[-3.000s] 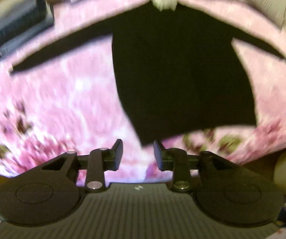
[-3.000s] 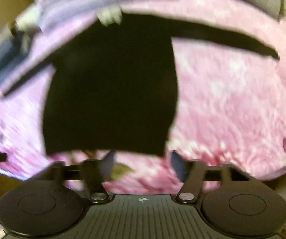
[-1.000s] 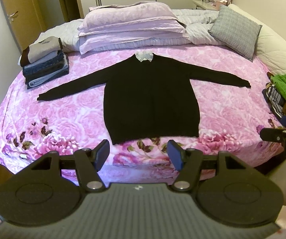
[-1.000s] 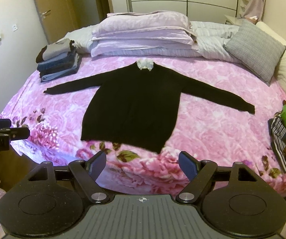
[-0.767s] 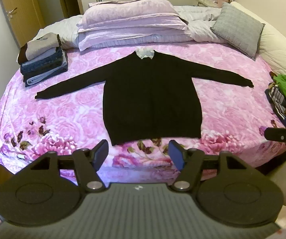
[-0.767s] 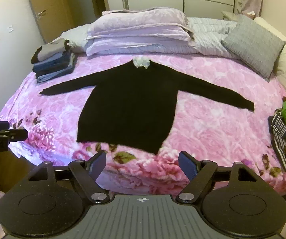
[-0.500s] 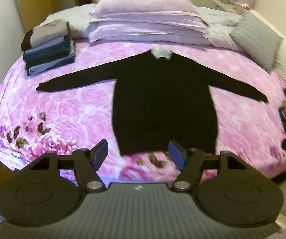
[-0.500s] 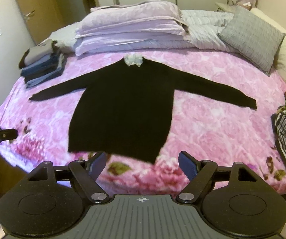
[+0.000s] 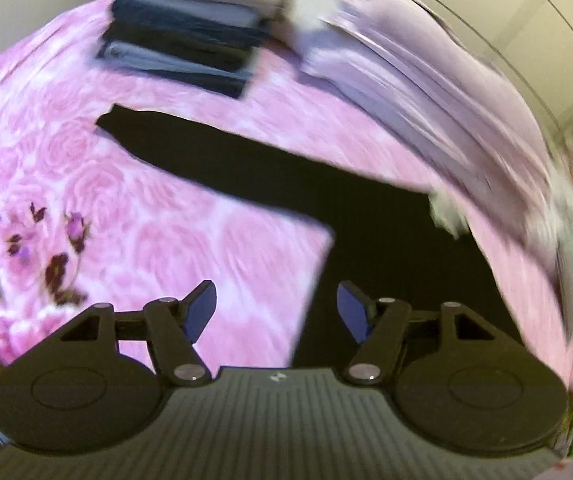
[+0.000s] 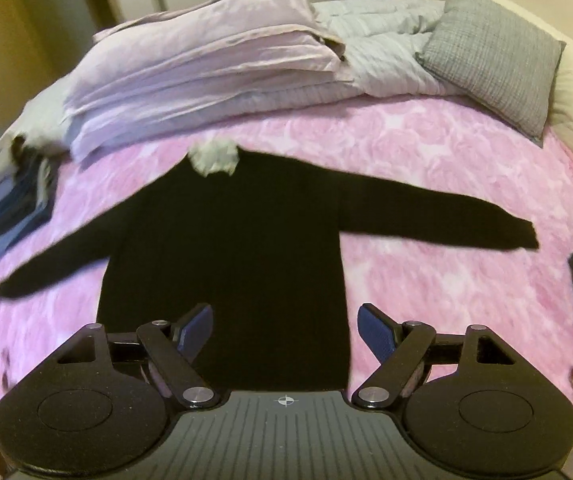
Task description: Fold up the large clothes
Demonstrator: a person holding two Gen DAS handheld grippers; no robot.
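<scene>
The flat-spread black long-sleeved sweater (image 10: 226, 264) lies below both empty, spread grippers, left gripper (image 9: 276, 312) and right gripper (image 10: 284, 332).

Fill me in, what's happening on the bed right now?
A person is holding two claws above a black sweater spread flat on the pink floral bedspread, sleeves out. The left claw and the right claw are both open and empty. No fold is made yet.
</scene>
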